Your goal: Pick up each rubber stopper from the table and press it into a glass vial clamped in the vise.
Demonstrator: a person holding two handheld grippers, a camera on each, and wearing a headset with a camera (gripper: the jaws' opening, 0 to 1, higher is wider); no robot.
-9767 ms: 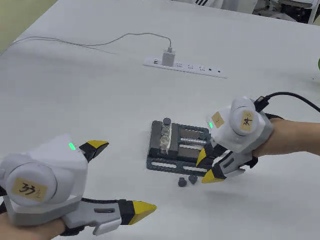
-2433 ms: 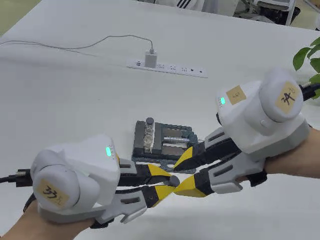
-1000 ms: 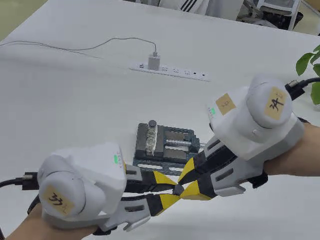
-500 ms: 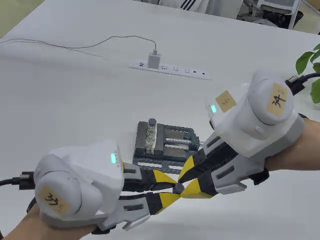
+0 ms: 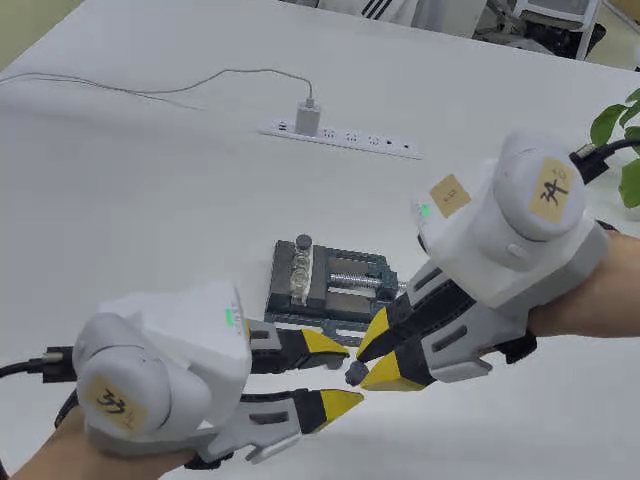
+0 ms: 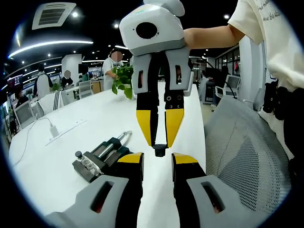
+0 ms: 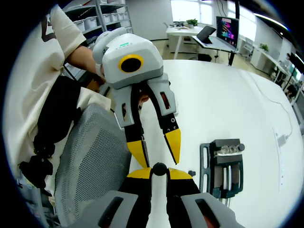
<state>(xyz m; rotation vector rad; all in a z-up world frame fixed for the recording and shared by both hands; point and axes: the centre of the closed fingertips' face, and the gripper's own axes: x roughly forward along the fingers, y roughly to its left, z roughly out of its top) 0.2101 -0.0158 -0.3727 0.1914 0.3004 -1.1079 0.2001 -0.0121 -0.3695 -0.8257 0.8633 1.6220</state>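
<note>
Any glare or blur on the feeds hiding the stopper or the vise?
Head view: soft even light, vise sharp, stopper a small dark spot in the right gripper. Left gripper view: fisheye bends the edges, ceiling lights bright, stopper crisp. Right gripper view: stopper sharp, table bright, edges curved.

Lower left: left gripper [image 5: 349,373], jaws apart. Right of centre: right gripper [image 5: 363,366], yellow tips pinching a dark stopper [image 5: 354,374] at the mouth of the left jaws. Centre: vise [image 5: 345,296] on white table [image 5: 150,200], vial [image 5: 299,280] clamped, dark-capped. Upper centre: power strip [image 5: 352,140], charger [image 5: 306,123], cable [image 5: 150,93] trailing upper left. Right edge: leaves [image 5: 612,122].
</note>
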